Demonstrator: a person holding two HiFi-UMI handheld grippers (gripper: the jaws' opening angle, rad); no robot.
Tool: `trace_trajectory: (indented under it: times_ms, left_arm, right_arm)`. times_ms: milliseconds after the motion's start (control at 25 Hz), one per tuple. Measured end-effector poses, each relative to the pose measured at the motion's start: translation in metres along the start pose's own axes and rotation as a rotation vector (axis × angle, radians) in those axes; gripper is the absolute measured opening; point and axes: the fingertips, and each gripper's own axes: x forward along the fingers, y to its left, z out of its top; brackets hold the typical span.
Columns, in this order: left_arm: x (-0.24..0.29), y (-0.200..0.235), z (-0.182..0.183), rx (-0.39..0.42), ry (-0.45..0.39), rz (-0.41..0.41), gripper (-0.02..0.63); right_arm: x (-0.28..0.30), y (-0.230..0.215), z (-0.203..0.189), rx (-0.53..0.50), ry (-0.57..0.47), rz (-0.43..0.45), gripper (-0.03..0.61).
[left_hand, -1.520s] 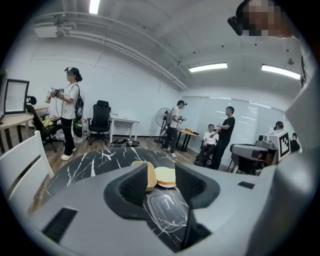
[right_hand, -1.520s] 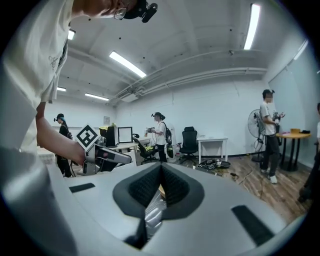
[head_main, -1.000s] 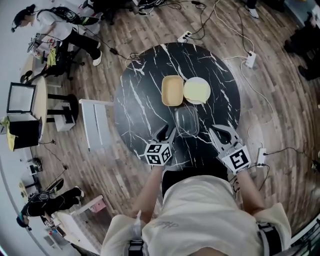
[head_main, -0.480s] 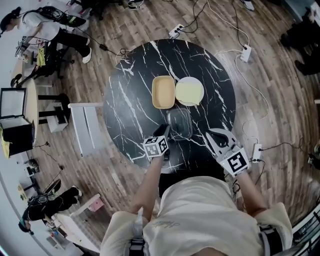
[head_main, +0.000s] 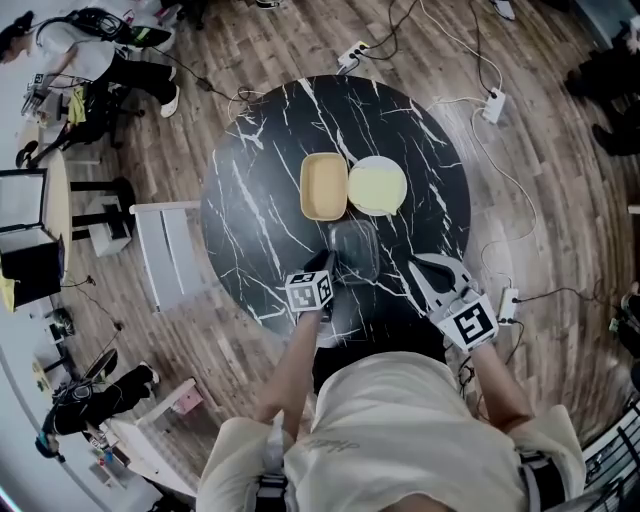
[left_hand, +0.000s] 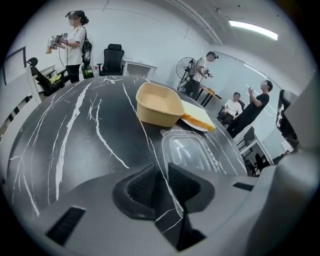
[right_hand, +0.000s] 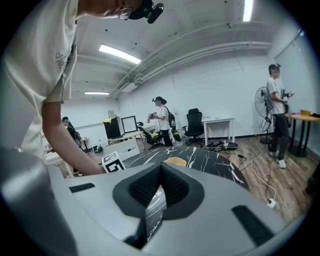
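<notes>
The left tongs (left_hand: 159, 172) have narrowed to a slim gap. 1.5 s ago they stood wide apart, with the clear container (head_main: 352, 250) seen between them. Only the black, white-veined tabletop (head_main: 260, 200) now shows in the gap. The tips sit at the container's near left corner, and I cannot tell whether they touch its rim. The left gripper view has also tipped down since then, from the room's far wall to the tabletop, and it now sees the container from close by.

In the head view, the left tongs have come up from the person's side of the container to its corner over the last second. The container has kept its place against the two dishes beyond it.

The right tongs (right_hand: 160, 167) stay clenched, tips together with nothing between them, as they were 1.5 s ago. They hang to the right of the container, apart from it and short of its far edge.

Just beyond the container on the left lies a tan rectangular tub (head_main: 323, 187). A pale round plate (head_main: 377, 185) lies just beyond on the right, touching the tub. A white chair (head_main: 165, 250) stands on the floor, well left of the container. Other people stand or sit far behind it in the room.
</notes>
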Motion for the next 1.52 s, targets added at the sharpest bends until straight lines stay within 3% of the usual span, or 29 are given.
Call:
trace_trajectory:
  times_ms: [400,640,1040,1360,1520]
  left_arm:
    - [0.006,-0.006,-0.001,0.074,0.037,-0.017,0.029]
    - [-0.002,-0.008,0.003,0.038,0.035,-0.022,0.018]
    - [-0.048,-0.012,0.027,0.08,-0.081,-0.069,0.018]
    - [-0.098,-0.012,0.036,0.1,-0.163,-0.125,0.018]
    - [-0.127,-0.018,0.06,0.118,-0.244,-0.17,0.018]
  right_arm:
    - [0.002,-0.002,-0.006,0.029,-0.003,0.005,0.006]
    - [-0.001,0.001,-0.004,0.032,-0.009,0.004,0.006]
    - [0.01,0.014,0.0,0.078,-0.048,-0.027,0.006]
    - [0.01,0.045,0.035,-0.016,-0.075,-0.061,0.006]
    - [0.008,0.049,0.046,-0.055,-0.081,-0.095,0.006]
